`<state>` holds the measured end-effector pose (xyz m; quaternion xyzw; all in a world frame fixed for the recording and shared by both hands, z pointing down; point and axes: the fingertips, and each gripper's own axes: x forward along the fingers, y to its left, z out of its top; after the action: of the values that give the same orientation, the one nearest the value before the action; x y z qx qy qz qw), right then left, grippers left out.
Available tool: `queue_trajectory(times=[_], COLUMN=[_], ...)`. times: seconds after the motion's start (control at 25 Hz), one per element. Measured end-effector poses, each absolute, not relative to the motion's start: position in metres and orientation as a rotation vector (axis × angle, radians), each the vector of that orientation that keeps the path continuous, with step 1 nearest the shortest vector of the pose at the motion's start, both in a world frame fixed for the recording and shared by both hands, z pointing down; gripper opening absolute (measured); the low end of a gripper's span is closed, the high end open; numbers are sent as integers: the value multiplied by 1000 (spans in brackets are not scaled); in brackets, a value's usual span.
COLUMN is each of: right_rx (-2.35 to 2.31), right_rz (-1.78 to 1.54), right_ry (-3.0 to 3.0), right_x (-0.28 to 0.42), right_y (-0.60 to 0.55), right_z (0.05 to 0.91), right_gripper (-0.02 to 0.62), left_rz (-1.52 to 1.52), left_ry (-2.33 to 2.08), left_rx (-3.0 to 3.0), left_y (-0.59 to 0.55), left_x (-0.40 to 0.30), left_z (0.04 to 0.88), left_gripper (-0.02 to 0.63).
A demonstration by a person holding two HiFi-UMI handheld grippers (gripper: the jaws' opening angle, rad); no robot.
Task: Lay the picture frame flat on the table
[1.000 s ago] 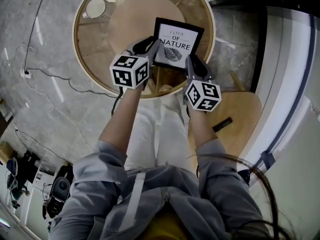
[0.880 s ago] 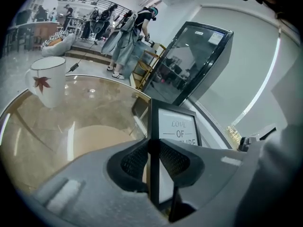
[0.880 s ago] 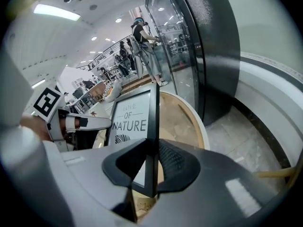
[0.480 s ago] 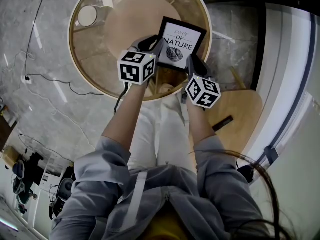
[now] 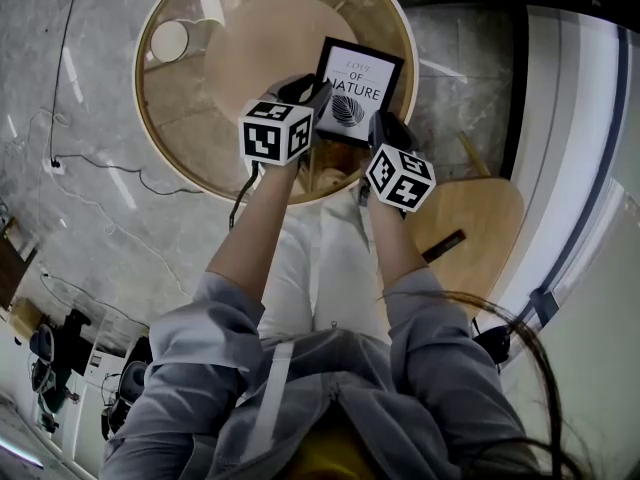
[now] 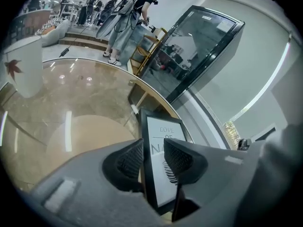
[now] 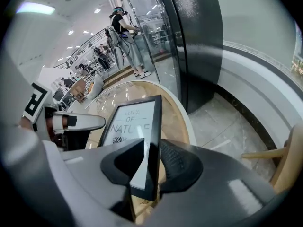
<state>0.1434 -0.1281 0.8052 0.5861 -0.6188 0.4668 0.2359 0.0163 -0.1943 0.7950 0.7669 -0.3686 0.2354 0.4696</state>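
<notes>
Picture frame (image 5: pixel 355 93): black border, white print reading "LOVE OF NATURE" with a leaf under the text. Print faces up toward me, rotated slightly clockwise, over the near-right part of the round table (image 5: pixel 200 118). Can't tell whether it's fully flat.

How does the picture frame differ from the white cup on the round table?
The picture frame is rectangular and black-edged; the cup is round and white. The frame's leaf is dark; the cup's is red. The frame is at the table's near side, the cup at its far left. Both bear a leaf.
</notes>
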Motion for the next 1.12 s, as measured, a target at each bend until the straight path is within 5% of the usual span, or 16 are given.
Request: queue_trajectory(times=[0.16, 0.32, 0.64, 1.12], right_rx=[1604, 1615, 1610, 1542], right_rz=[1252, 1220, 1139, 966], right_ry=[-1706, -1711, -1761, -1892], right_x=[140, 140, 139, 128], right_y=[-127, -123, -115, -88], right_z=[797, 785, 726, 574], right_gripper=[126, 93, 1, 0], left_rz=[584, 587, 586, 602], left_ry=[-927, -934, -898, -873], left_rx=[1887, 1903, 1917, 2046], left_y=[-190, -183, -155, -101], left_x=[12, 8, 10, 13], left_z=[790, 779, 722, 569], left_gripper=[150, 148, 5, 3])
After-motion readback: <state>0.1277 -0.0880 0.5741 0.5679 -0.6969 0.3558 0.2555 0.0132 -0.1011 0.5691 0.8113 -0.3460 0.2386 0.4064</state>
